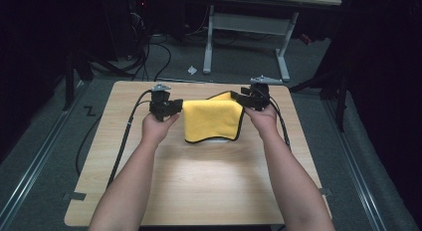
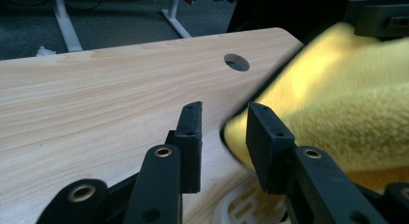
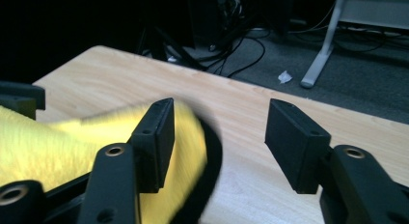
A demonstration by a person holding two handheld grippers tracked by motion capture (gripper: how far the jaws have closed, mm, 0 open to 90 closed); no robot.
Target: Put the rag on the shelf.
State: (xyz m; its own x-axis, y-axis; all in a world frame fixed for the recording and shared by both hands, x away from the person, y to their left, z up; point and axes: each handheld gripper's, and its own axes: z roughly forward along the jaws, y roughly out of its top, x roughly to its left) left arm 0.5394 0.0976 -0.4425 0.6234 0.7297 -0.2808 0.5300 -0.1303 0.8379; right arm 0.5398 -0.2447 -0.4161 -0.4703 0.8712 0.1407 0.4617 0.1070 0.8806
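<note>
Yellow cloth [image 1: 213,119] with a dark edge lies folded on the far half of the pale wooden desk [image 1: 199,176], midway between the two hands. Its near edge hangs flat while its far right corner stands lifted and bunched up toward the right gripper [image 1: 247,98].

At the cloth's left edge is the left gripper [image 1: 174,107], held level and pointing right. In the left gripper view its jaws stand apart with bare wood in the gap; the cloth's corner [image 2: 337,108] sits just beside the right-hand jaw, and the pads are not pressing on it. A round hole [image 2: 237,62] in the desk shows farther off, and something white with slots [image 2: 246,207] lies under the cloth.

The right gripper points left at the cloth's far right corner. In the right gripper view its jaws are wide apart; the blurred cloth [image 3: 58,147] lies against and behind the left-hand jaw, with its dark edge curling into the gap, and nothing is clamped.

Grey carpet, cables and a white desk frame [image 1: 209,39] lie beyond.
</note>
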